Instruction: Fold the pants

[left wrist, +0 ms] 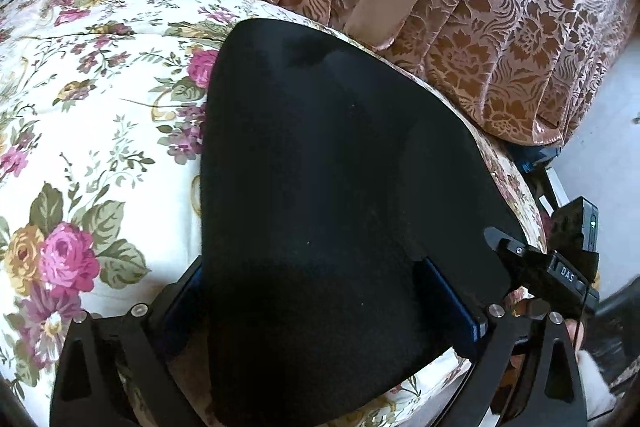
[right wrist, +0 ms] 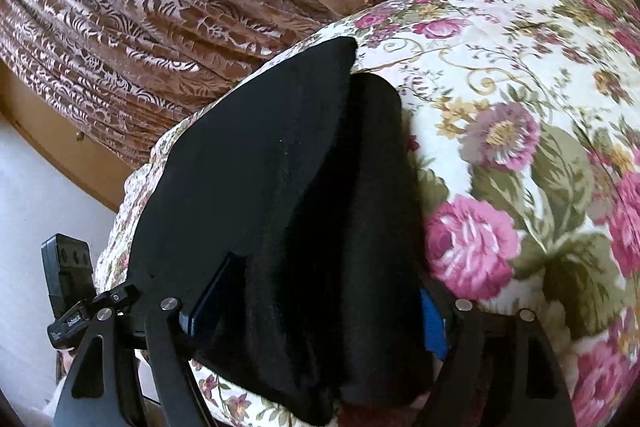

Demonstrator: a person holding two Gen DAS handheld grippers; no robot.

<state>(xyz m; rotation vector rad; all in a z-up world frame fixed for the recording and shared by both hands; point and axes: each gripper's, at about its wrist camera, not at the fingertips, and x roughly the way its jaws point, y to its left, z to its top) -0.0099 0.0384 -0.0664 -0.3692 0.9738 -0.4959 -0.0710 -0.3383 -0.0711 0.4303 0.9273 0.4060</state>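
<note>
Both grippers spread wide over folded black pants on a floral bedspread

Left gripper (left wrist: 332, 303): jaws stand wide, blue pads flanking the black pants (left wrist: 340, 195), cloth lying between them; whether the pads press it cannot be told. Right gripper (right wrist: 316, 303): jaws also wide, the folded edge of the pants (right wrist: 280, 195) bunched between its blue pads. Pants lie folded near the edge of the floral bedspread (left wrist: 92, 99), layers stacked and visible in the right wrist view. Beyond the bed hangs a brown patterned curtain (left wrist: 500, 27)
</note>
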